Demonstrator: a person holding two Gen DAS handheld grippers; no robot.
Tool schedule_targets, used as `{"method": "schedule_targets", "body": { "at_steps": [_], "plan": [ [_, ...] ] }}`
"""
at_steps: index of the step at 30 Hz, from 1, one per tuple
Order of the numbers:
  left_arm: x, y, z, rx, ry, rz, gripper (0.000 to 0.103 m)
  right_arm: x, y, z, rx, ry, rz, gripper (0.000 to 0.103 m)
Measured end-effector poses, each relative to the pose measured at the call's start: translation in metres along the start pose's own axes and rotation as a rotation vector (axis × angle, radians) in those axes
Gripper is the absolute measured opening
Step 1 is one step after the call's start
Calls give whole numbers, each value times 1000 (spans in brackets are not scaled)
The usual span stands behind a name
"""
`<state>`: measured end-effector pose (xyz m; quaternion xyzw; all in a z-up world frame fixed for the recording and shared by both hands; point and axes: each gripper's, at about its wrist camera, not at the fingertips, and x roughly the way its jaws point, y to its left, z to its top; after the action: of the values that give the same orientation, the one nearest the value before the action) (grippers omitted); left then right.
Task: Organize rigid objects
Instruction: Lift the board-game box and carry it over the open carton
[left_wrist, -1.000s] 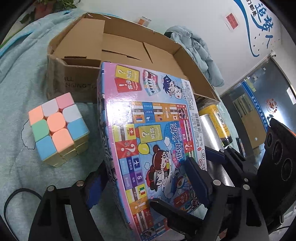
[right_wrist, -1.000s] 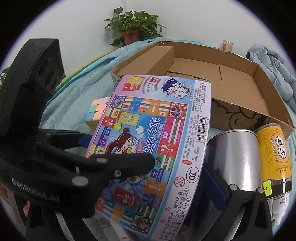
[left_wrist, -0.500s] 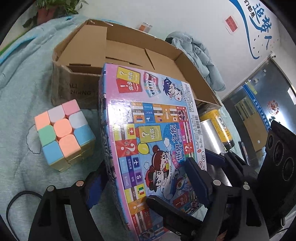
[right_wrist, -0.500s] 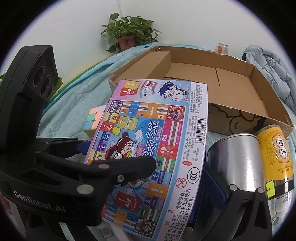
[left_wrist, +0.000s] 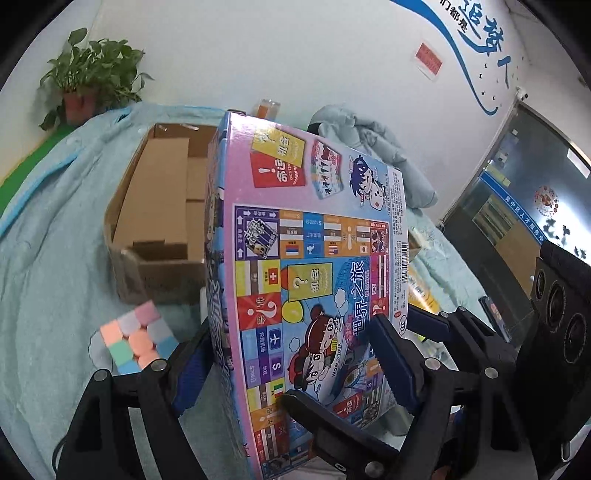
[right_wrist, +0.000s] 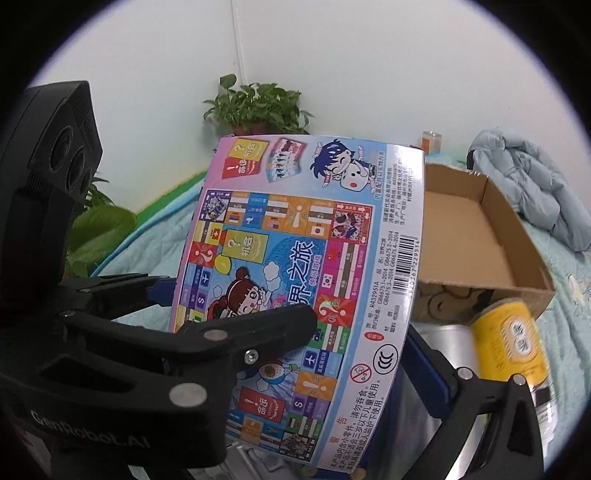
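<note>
Teal quilt (left_wrist: 44, 266) underneath; both grippers, left (left_wrist: 291, 354) and right (right_wrist: 354, 332), clamp colourful cardboard board-game box (left_wrist: 314, 258) printed "WORLD TOUR".

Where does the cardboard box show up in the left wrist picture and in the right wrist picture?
Left wrist: the cardboard box sits left of centre, partly hidden behind the board game box.
Right wrist: the cardboard box sits right of centre, beyond the game box, above the yellow can.
Shared landmark: the potted plant against the white wall.
</note>
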<state>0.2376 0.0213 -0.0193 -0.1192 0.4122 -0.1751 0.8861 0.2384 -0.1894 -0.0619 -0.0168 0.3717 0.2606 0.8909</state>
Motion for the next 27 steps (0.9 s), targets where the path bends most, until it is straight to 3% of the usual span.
{"method": "schedule_targets", "body": {
  "at_steps": [9, 18, 27],
  "plan": [
    [2, -23, 43, 18, -73, -28, 79, -3, -12, 30, -50, -49, -58, 103],
    [7, -37, 93, 56, -126, -3, 79, 8, -28, 67, -68, -57, -71, 103],
    [27, -33, 119, 56, -117, 2, 79, 13, -33, 78, -73, -35, -72, 103]
  ]
}}
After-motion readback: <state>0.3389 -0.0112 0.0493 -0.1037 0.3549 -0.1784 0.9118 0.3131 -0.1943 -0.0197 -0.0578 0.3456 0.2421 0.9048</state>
